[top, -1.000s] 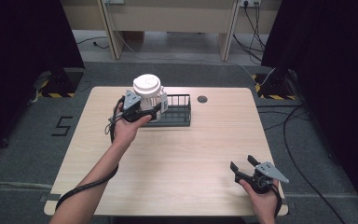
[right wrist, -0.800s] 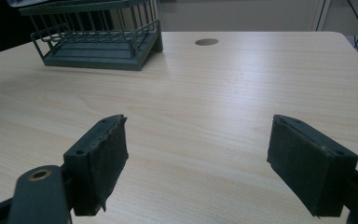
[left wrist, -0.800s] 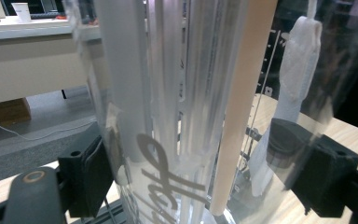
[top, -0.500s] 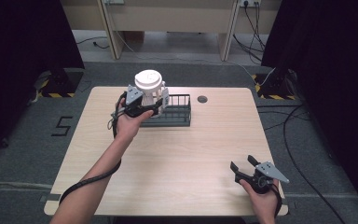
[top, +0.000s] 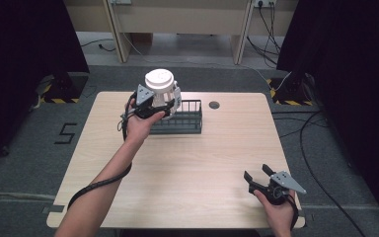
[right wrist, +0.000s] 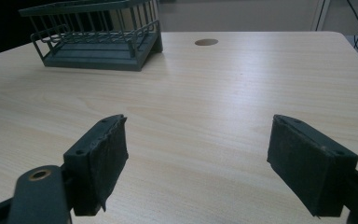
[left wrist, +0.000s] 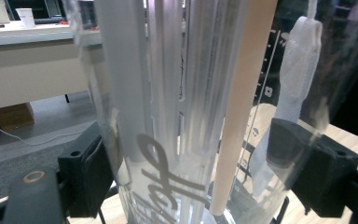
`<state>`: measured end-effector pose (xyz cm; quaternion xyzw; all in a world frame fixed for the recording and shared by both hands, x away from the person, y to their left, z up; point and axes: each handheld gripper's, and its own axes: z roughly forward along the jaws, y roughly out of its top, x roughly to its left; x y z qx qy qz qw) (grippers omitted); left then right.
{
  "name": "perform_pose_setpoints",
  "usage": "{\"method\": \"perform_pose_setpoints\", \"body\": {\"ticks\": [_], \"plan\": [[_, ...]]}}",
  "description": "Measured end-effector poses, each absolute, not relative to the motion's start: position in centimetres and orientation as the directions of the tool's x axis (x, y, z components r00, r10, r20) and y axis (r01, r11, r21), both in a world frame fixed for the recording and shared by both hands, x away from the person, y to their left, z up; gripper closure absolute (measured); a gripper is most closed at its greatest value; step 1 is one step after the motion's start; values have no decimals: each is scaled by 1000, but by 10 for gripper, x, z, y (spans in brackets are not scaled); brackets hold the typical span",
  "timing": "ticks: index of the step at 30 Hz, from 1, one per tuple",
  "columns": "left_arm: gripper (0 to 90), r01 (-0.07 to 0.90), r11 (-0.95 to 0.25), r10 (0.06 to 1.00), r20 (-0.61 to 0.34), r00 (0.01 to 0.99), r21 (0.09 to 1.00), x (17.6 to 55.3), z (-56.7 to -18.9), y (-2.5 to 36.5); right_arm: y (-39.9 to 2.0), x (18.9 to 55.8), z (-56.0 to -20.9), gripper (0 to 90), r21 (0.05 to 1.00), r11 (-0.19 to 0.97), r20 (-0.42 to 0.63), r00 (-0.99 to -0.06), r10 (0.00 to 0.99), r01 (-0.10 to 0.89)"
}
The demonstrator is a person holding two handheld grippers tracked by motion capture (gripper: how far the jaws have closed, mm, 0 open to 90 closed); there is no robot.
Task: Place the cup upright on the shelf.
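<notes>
Floor mark [top: 67, 133], seemingly "5"

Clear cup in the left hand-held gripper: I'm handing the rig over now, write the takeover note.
Left hand-held gripper: shut on the clear cup, white lid on, held above the left end of the dark wire rack.
Right hand-held gripper: open, holding nothing, low over the table's near right corner.
Done: cup gripped and off the table.
Left: probably to set the cup down; where is unclear.
</notes>
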<state>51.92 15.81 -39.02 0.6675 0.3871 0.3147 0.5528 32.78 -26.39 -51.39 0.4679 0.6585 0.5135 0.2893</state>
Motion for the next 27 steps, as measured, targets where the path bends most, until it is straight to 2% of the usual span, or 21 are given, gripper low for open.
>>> {"method": "perform_pose_setpoints", "body": {"ticks": [27], "plan": [[176,212,-95,885,-15,466,973,550,-404,143,-265,328,-514,205,947,32,105,-403,909,320]]}}
